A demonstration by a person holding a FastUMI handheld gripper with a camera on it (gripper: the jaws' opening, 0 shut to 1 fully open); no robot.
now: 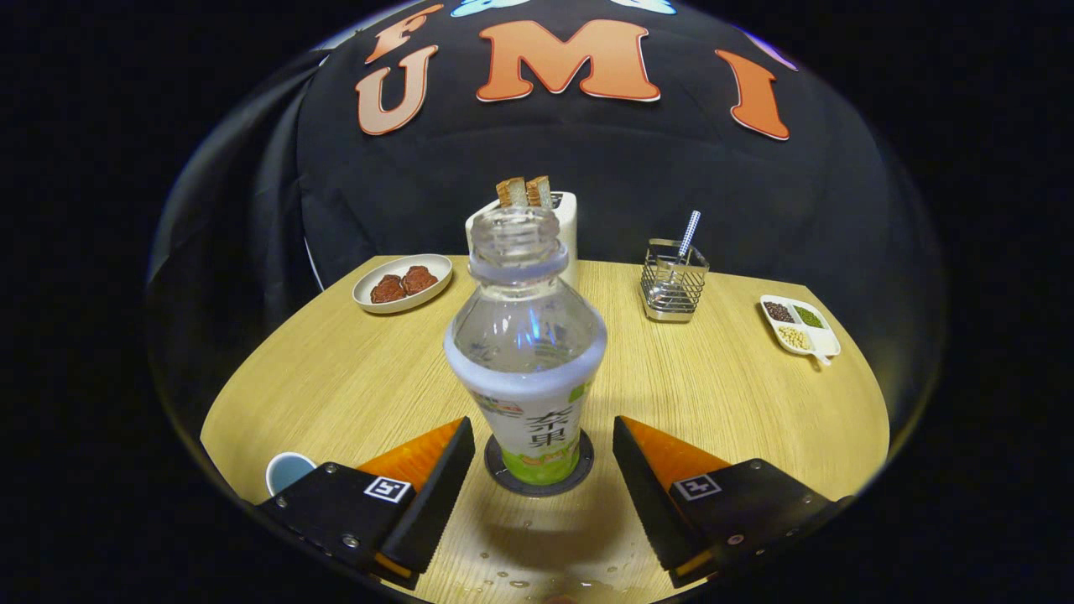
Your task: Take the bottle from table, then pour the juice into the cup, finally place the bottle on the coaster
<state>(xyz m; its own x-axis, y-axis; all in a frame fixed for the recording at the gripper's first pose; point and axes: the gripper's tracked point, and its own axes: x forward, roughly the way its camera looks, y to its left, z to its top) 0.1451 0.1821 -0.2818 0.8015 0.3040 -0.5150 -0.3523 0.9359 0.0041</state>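
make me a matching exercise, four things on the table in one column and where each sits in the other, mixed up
Things:
1. bottle
2. cup
3. wire basket
4. toaster

Places:
A. behind the bottle, with bread slices sticking up
B. upright on the coaster, between the open fingers, untouched
C. beside the left finger, at the table's near edge
D. far side, between the toaster and the divided dish

Pairs: 1-B, 2-C, 3-D, 4-A
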